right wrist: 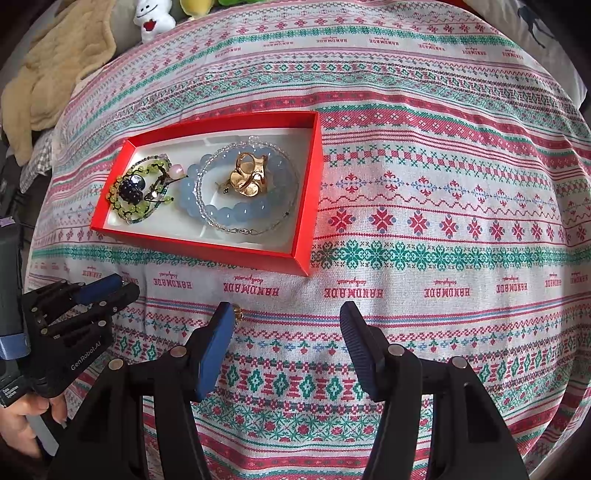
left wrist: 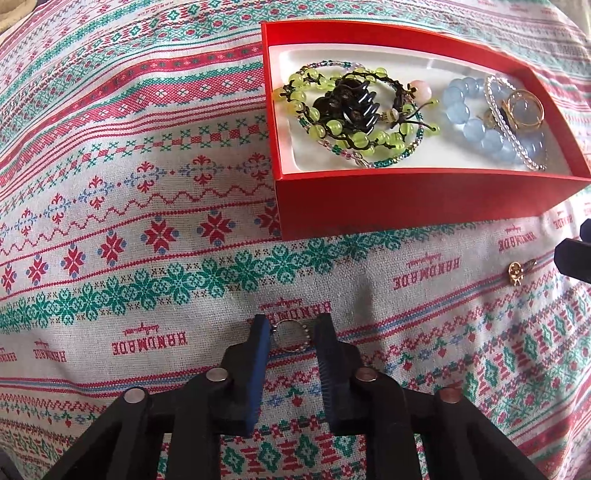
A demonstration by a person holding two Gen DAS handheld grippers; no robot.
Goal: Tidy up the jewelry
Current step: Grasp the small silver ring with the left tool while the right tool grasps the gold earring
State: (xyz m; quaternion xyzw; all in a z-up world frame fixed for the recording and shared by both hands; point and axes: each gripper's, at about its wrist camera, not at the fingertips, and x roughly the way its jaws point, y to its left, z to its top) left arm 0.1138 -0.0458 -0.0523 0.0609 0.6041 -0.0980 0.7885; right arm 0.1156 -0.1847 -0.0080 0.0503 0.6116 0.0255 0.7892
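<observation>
A red box (left wrist: 406, 199) (right wrist: 207, 251) with a white lining holds a green bead bracelet (left wrist: 332, 110) (right wrist: 147, 192), a blue bead bracelet (left wrist: 476, 122) (right wrist: 221, 210), a clear bead strand and gold rings (left wrist: 524, 110) (right wrist: 249, 177). My left gripper (left wrist: 293, 332) (right wrist: 118, 288) rests on the cloth, its jaws closed around a small silver ring (left wrist: 291, 334). A small gold earring (left wrist: 517, 273) (right wrist: 237, 313) lies on the cloth. My right gripper (right wrist: 288, 321) is open and empty, its left finger beside the earring.
A patterned tablecloth (right wrist: 443, 184) covers the round table. A beige cloth (right wrist: 55, 74) and a white plush toy (right wrist: 153, 16) lie beyond the table's far left edge.
</observation>
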